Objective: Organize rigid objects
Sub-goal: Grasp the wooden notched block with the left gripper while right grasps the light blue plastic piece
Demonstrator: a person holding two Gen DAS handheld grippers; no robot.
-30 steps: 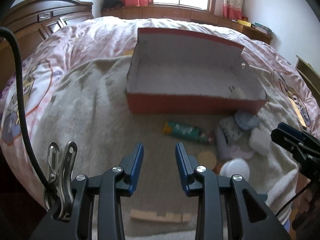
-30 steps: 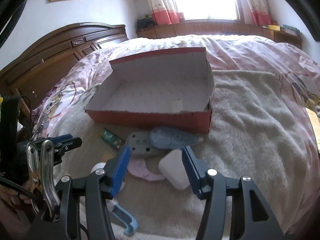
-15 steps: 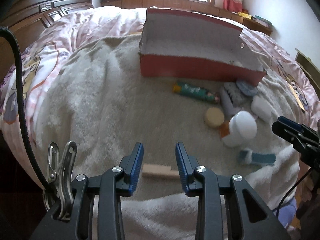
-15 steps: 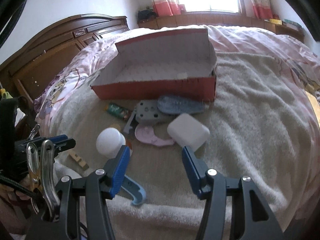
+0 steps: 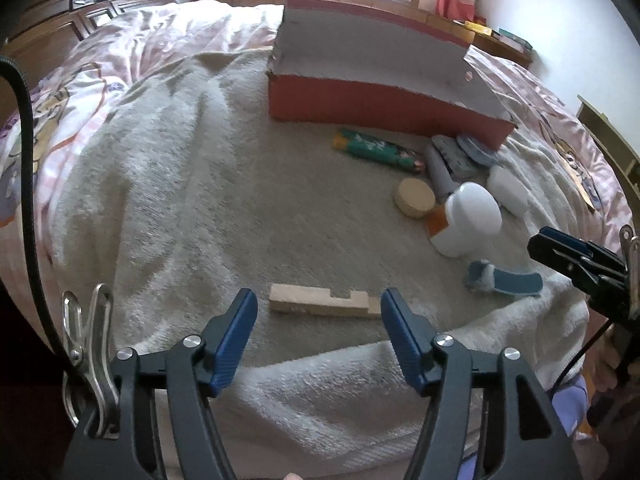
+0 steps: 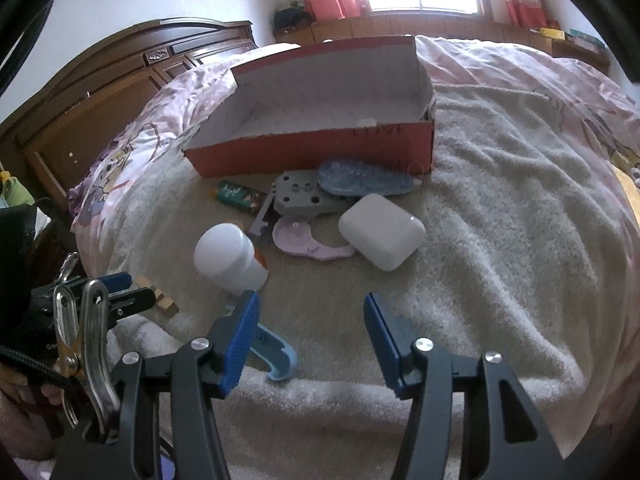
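the red cardboard box with a white inside (image 6: pixel 320 120) sat open on the cream terry towel (image 5: pixel 180 200), and nothing could be seen in it, though its floor was only partly in view. every loose thing lay on the towel outside it, so by the look of it the sorting had hardly begun.

just in front of the box's near wall lay a green printed tube (image 5: pixel 378 151), a grey perforated plastic block (image 6: pixel 300 196) and a blue speckled oval piece (image 6: pixel 360 178). nearer the cameras came a pale wooden disc (image 5: pixel 414 199), a pink flat curved piece (image 6: pixel 304 240), a white rounded plastic case (image 6: pixel 380 236) and a white capped bottle with an orange label (image 5: pixel 468 216). closest to the towel's edge were a light blue curved plastic piece (image 5: pixel 504 280) and a notched pale wooden block (image 5: pixel 324 300).

the left gripper (image 5: pixel 318 320) hung low with its jaws spread wide and holding nothing; the wooden block lay just ahead of the gap (likely the first pick). the right gripper (image 6: pixel 310 320) was likewise wide apart and carrying nothing, its left finger beside the blue curved piece, the white bottle just beyond.

all nine pieces were left to go in.
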